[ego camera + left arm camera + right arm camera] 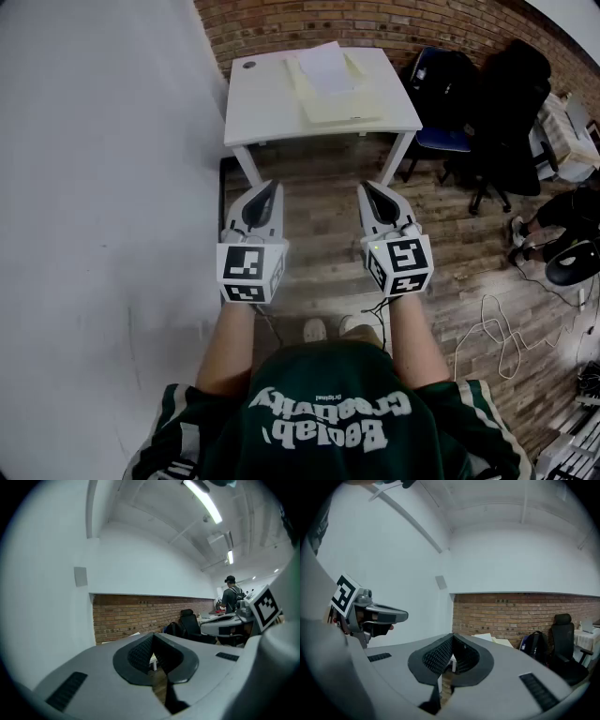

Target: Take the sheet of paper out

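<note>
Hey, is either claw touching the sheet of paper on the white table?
No: left claw and right claw both hang over the wooden floor, short of the table where the sheet of paper lies.

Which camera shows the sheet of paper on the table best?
The head view: the sheet of paper lies in full sight from above, on a cream folder. The right gripper view catches it only edge-on; the left gripper view, barely a pale sliver.

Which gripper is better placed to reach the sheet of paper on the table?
The right gripper, marginally: the sheet lies nearer it than the left gripper. Both are shut, short of the table.
</note>
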The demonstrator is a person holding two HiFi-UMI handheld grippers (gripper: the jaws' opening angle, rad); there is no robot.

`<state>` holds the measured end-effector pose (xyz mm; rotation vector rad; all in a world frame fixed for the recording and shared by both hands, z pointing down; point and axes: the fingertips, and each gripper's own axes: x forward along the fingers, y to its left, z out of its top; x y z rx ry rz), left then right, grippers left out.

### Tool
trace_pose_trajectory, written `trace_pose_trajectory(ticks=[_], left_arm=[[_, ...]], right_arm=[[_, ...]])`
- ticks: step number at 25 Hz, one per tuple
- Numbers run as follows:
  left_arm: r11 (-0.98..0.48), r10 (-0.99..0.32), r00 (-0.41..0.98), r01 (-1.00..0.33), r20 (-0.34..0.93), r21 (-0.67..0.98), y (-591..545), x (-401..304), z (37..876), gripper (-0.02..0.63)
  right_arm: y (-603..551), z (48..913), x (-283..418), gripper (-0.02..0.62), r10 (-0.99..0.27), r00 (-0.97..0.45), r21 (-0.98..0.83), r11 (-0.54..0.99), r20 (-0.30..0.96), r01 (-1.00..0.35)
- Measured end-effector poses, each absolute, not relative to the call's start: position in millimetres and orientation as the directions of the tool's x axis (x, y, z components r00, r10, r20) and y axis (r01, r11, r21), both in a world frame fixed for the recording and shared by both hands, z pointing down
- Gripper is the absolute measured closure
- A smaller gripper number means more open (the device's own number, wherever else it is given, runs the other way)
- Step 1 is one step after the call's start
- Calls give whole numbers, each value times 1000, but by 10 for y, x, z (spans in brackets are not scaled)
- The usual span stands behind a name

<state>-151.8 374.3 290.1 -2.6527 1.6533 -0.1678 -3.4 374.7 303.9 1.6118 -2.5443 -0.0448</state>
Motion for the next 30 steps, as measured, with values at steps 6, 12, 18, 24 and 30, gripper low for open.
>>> trace_pose_trajectory(ticks=[6,12,18,24,30], left_arm=[[-442,-896,437,-894,81,-70,3744,-1547,2909,606],[-444,-895,439,-894,80,-64,3710,-1581,2906,606],[-454,-890,450,-889,69,-61,3673,-1616,2904,606],[-465,-884,460,-883,79,-59,3578,-1618,2942,606],[-464,-885,459,-883,83,-64,3345,-1565,2985,606]], right_arm=[[3736,3040,-57,601,-904,-418,97,426,91,-900],[3715,3042,-76,601,-906,-414,105,422,94,-900],[3702,3048,-114,601,-906,-415,100,422,82,-901],[3640,3105,-127,601,-905,-415,95,423,90,-901],[3399,3125,-81,601,-903,-421,94,427,83,-899]])
